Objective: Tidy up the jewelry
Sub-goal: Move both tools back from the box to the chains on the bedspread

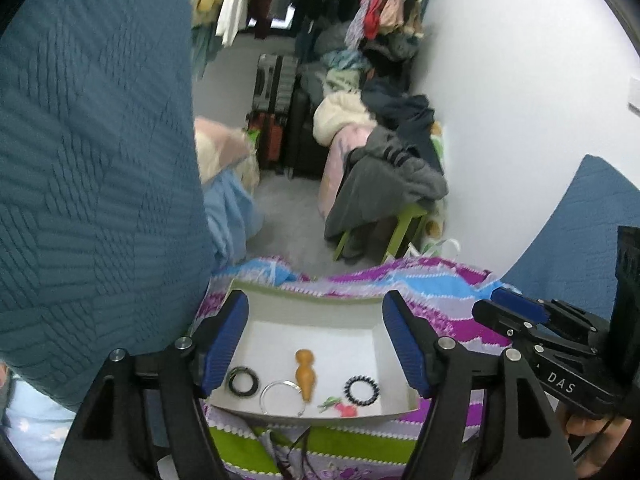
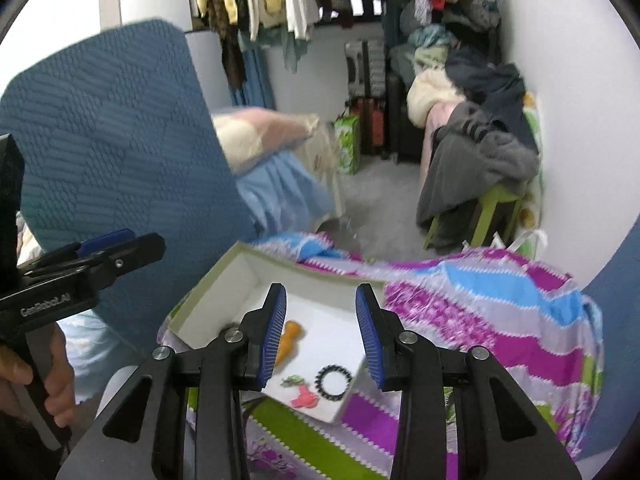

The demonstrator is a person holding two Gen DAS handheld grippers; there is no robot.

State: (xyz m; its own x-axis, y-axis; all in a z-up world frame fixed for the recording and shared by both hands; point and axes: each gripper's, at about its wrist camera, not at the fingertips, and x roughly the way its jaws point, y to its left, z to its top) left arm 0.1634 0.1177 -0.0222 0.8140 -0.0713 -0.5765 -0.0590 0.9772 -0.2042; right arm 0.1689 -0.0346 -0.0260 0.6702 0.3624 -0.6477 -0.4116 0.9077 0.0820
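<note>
A striped purple, blue and green cloth (image 2: 500,312) covers the surface, and on it sits a shallow white box (image 1: 280,308) with an olive rim. Above the box hang the left gripper (image 1: 316,344), jaws spread wide with nothing between them, and the right gripper (image 2: 321,336), jaws partly apart and also empty. Inside the box lie an orange gourd-shaped pendant (image 1: 305,374), a silver bangle (image 1: 280,398), a black ring (image 1: 243,380), a black beaded bracelet (image 1: 362,389) and a small pink-and-green charm (image 1: 340,406).
</note>
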